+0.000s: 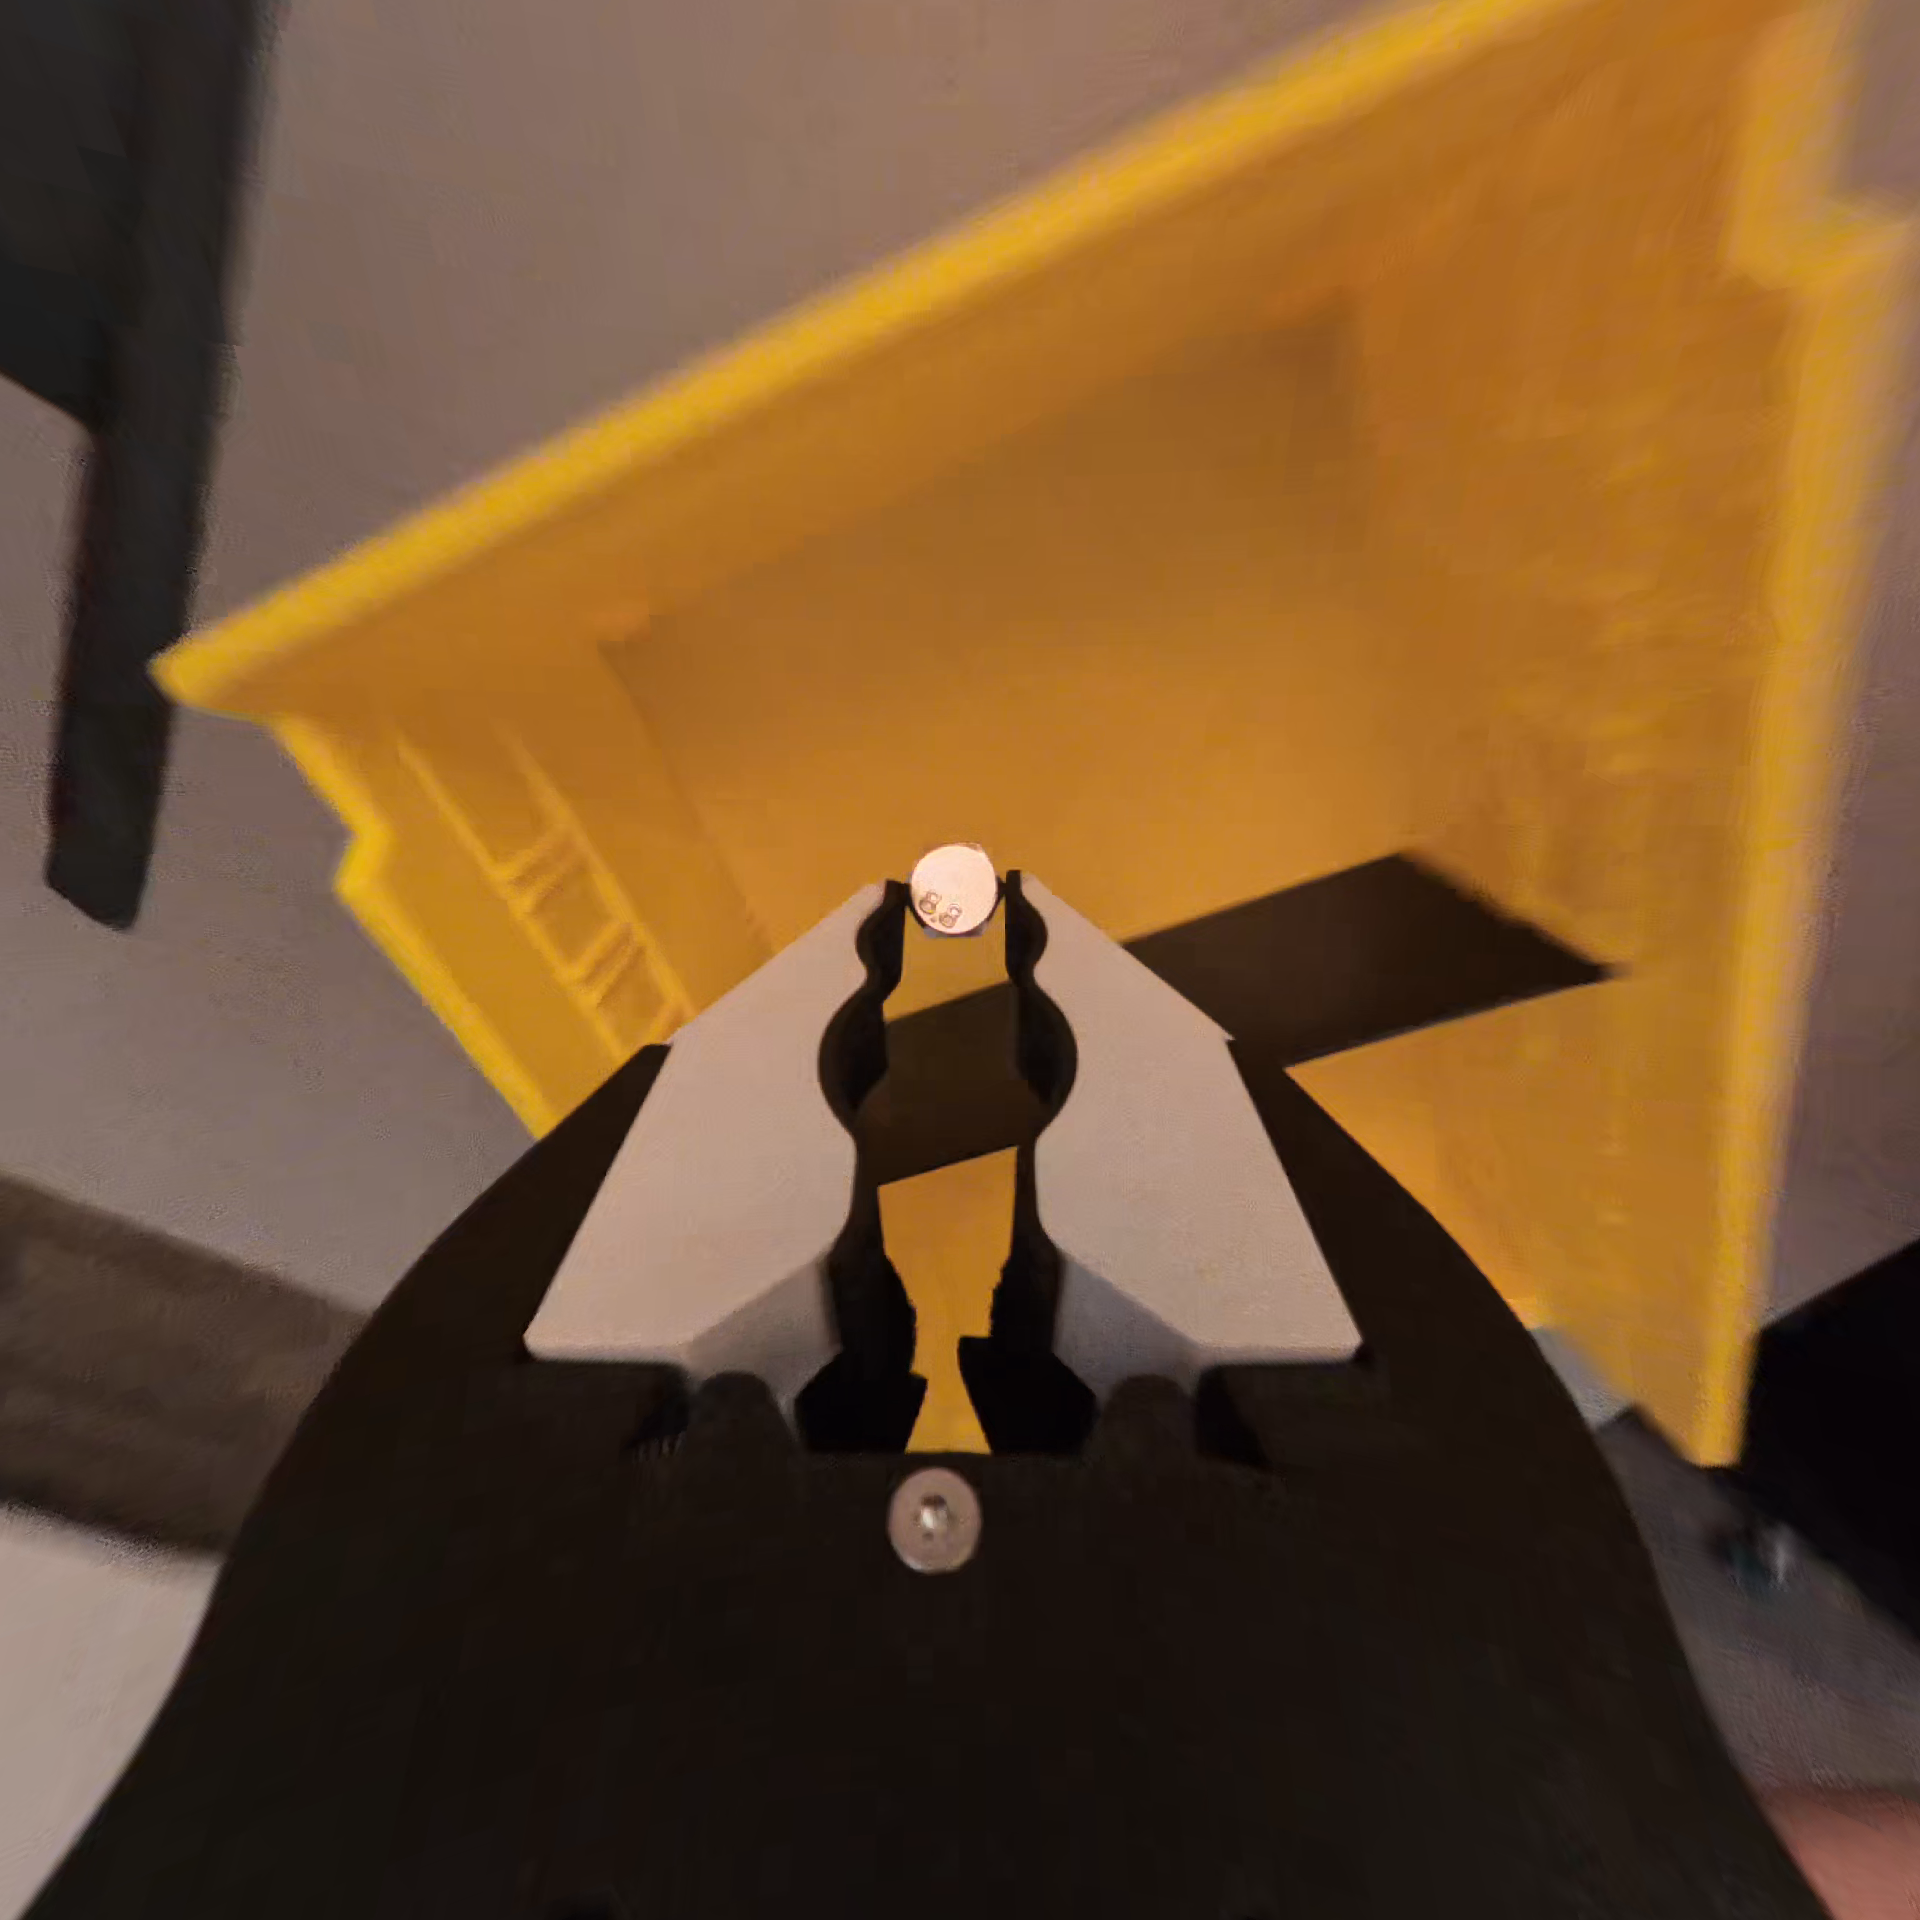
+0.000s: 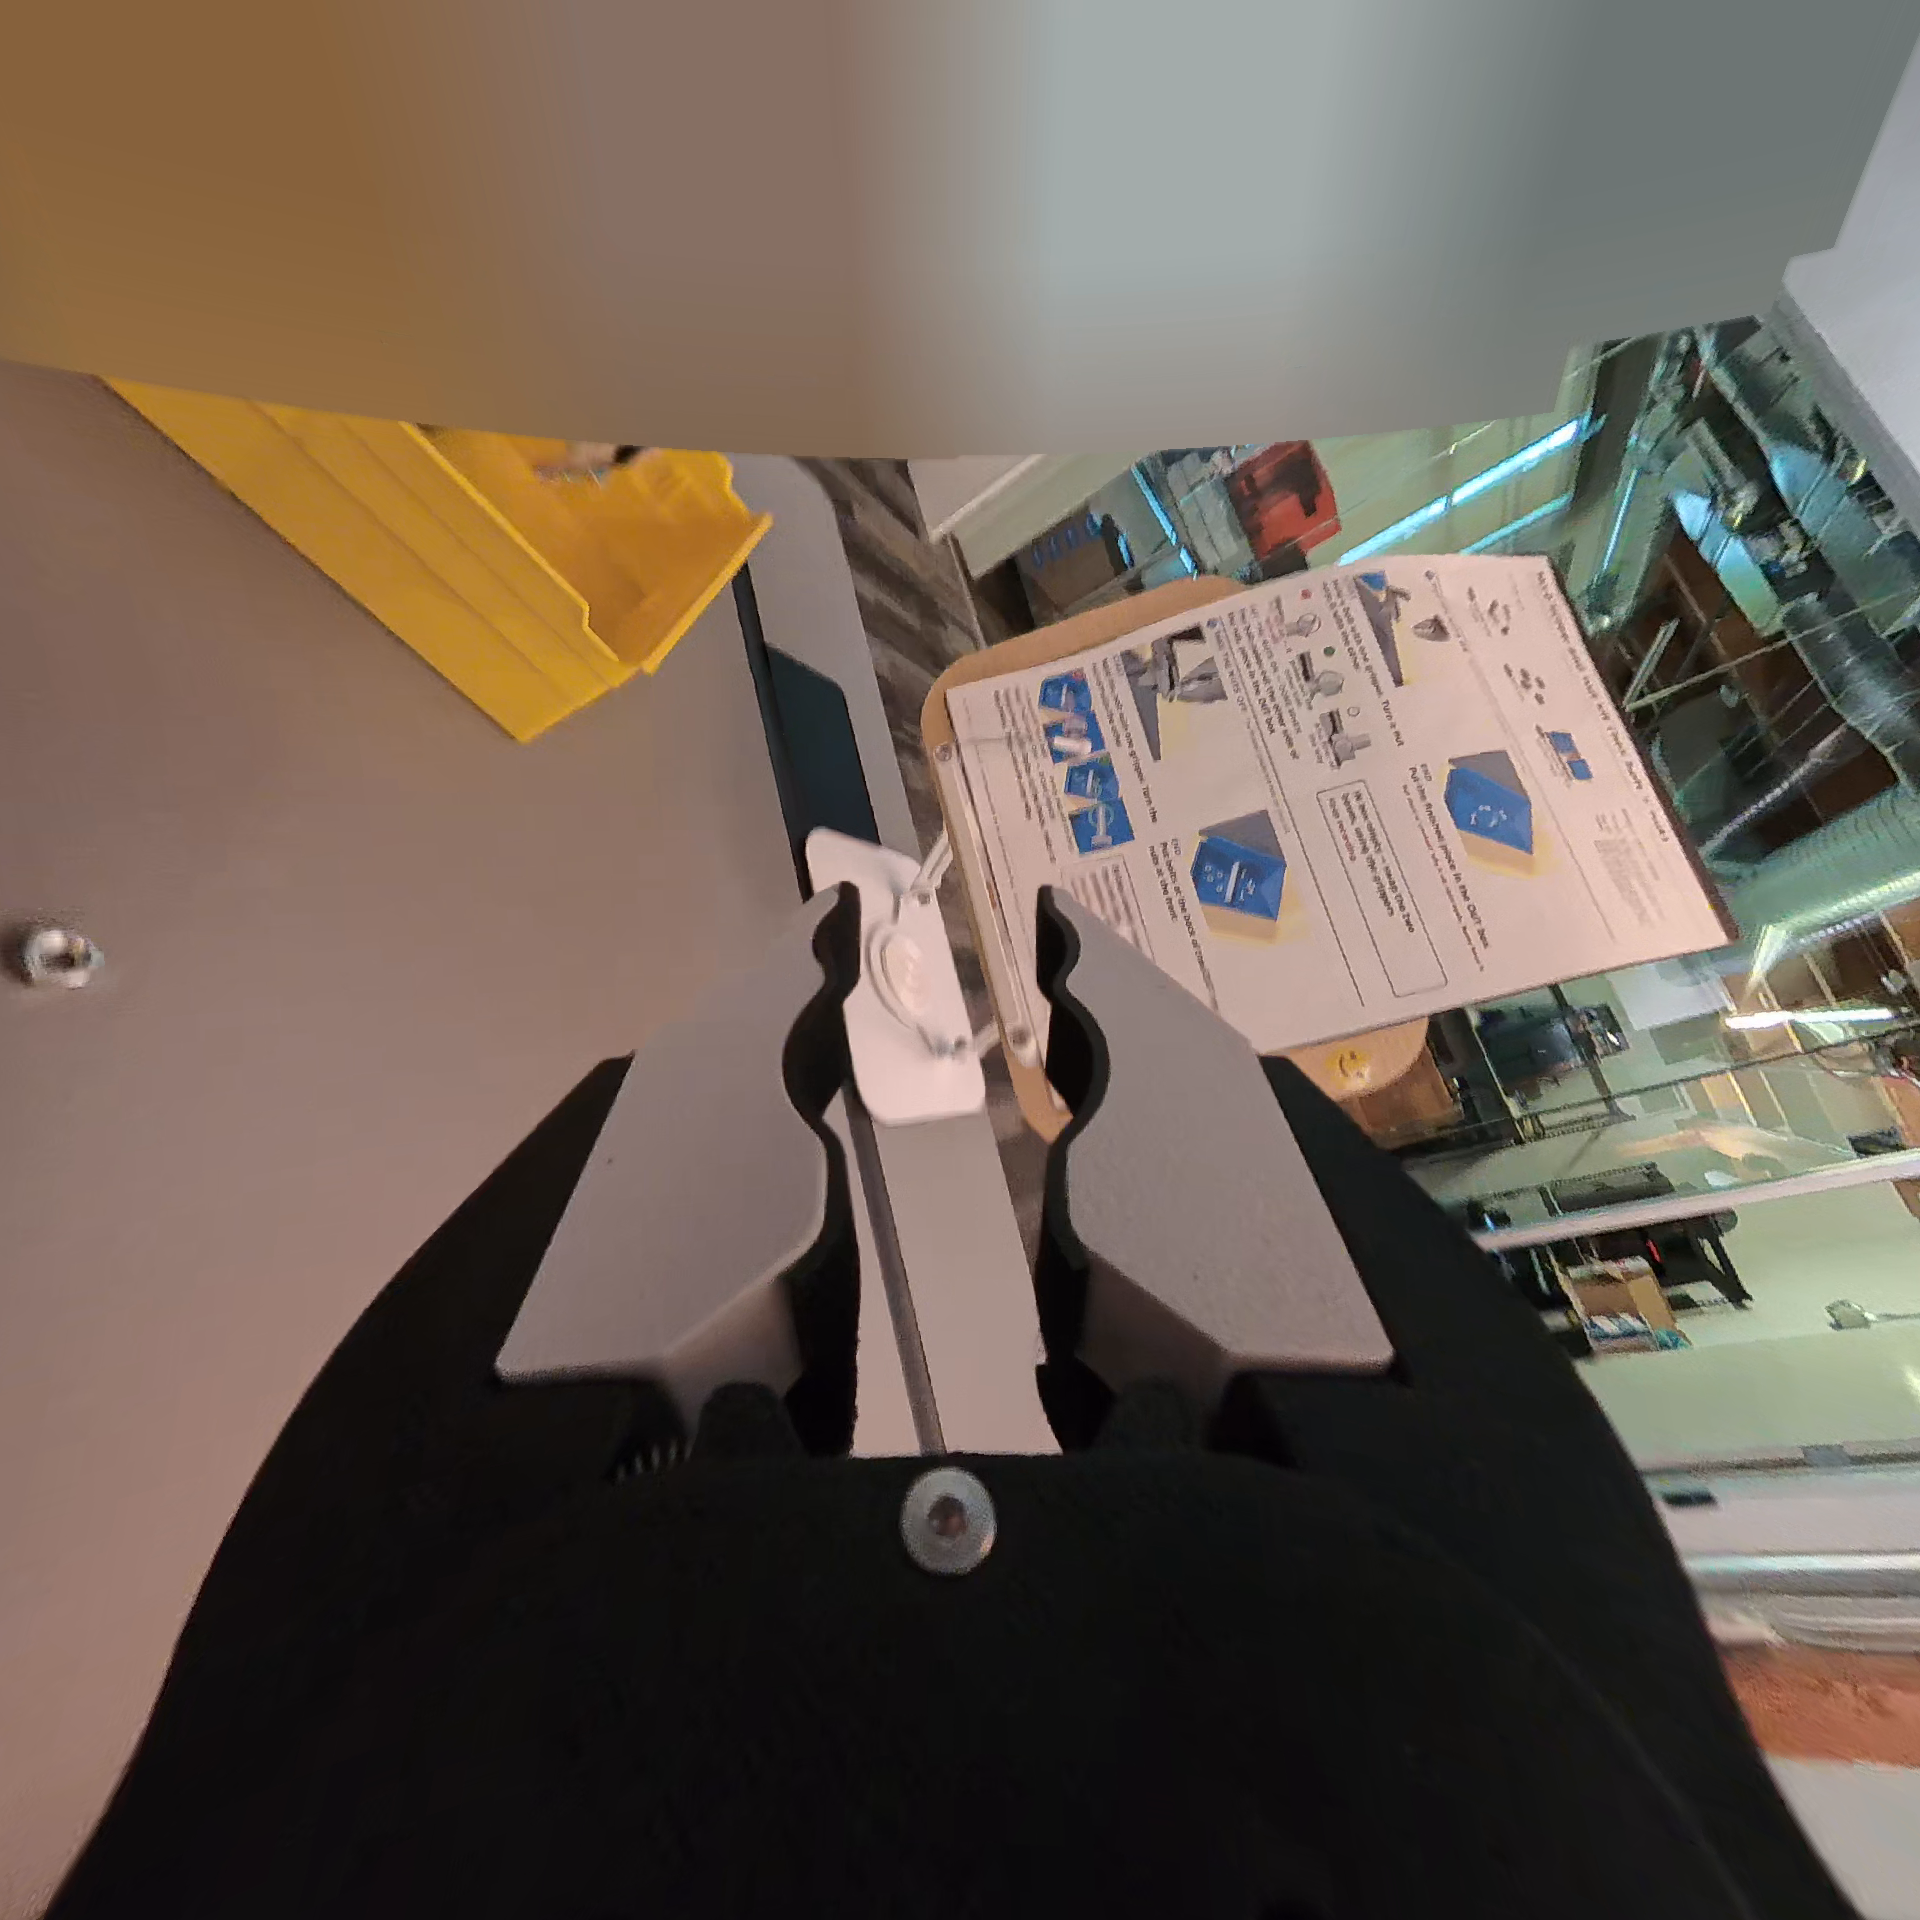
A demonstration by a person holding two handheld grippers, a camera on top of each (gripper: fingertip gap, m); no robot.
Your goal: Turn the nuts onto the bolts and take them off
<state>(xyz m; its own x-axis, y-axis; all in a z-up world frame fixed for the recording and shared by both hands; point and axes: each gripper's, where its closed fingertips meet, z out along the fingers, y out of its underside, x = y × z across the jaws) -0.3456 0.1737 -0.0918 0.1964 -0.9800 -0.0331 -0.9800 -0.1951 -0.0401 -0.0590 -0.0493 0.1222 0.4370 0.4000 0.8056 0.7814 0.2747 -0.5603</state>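
Note:
In the left wrist view my left gripper (image 1: 953, 906) is shut on a silver bolt (image 1: 951, 883). I see its round head end-on, with both dark pads pressed against its sides at the very fingertips. It hangs above the open yellow bin (image 1: 1143, 582). In the right wrist view my right gripper (image 2: 945, 906) is open and empty above the grey table's edge (image 2: 831, 727). A single silver nut (image 2: 60, 956) lies on the table far to its left.
A black flat piece (image 1: 1351, 966) lies in the yellow bin. A dark object (image 1: 114, 416) hangs at the upper left. A yellow bin (image 2: 468, 582) stands on the table. A clipboard with a printed sheet (image 2: 1330, 810) and a white tag (image 2: 904, 997) sit beyond the edge.

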